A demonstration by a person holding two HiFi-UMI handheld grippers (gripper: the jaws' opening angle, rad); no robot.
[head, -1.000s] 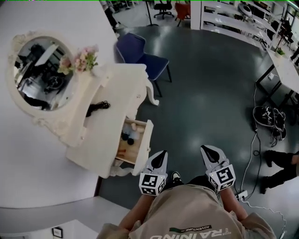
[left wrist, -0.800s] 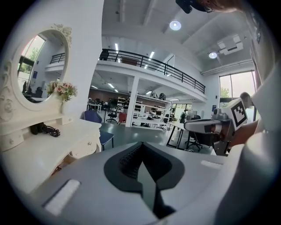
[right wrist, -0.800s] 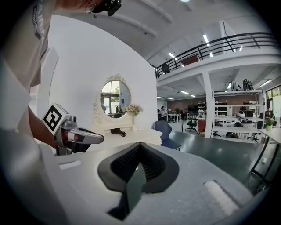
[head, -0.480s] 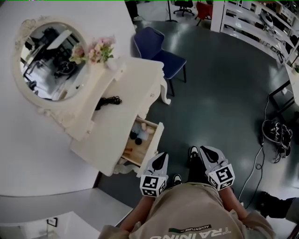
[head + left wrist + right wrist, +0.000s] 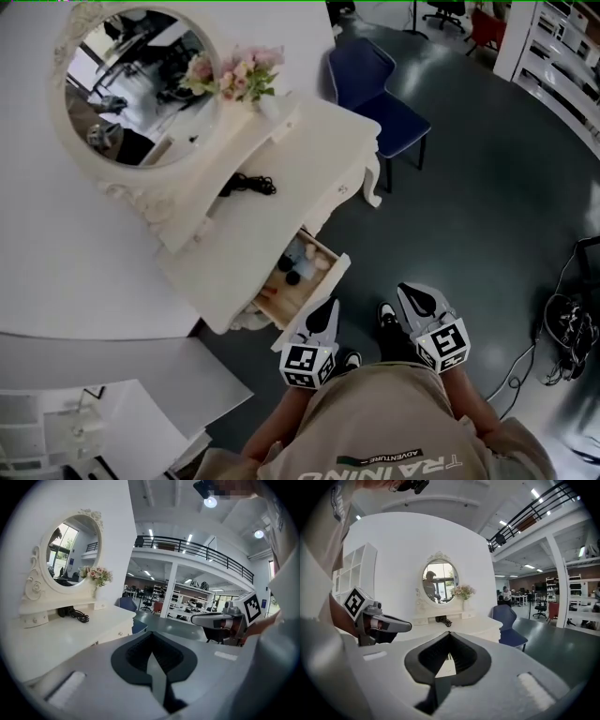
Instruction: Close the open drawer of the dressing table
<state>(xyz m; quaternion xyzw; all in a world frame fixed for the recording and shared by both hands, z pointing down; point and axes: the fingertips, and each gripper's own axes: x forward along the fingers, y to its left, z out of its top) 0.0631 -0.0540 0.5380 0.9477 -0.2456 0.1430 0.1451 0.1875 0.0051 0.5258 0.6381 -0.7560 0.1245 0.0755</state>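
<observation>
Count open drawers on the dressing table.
1: the drawer pulled out of the dressing table front, just ahead of the left gripper. No other shows open.

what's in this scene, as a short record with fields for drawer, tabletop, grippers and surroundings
drawer: open, small dark and pale items inside
tabletop: black cord, flowers by the oval mirror
left gripper: shut, empty, near the drawer front
right gripper: shut, empty, farther from the drawer
surroundings: blue chair, dark floor
</observation>
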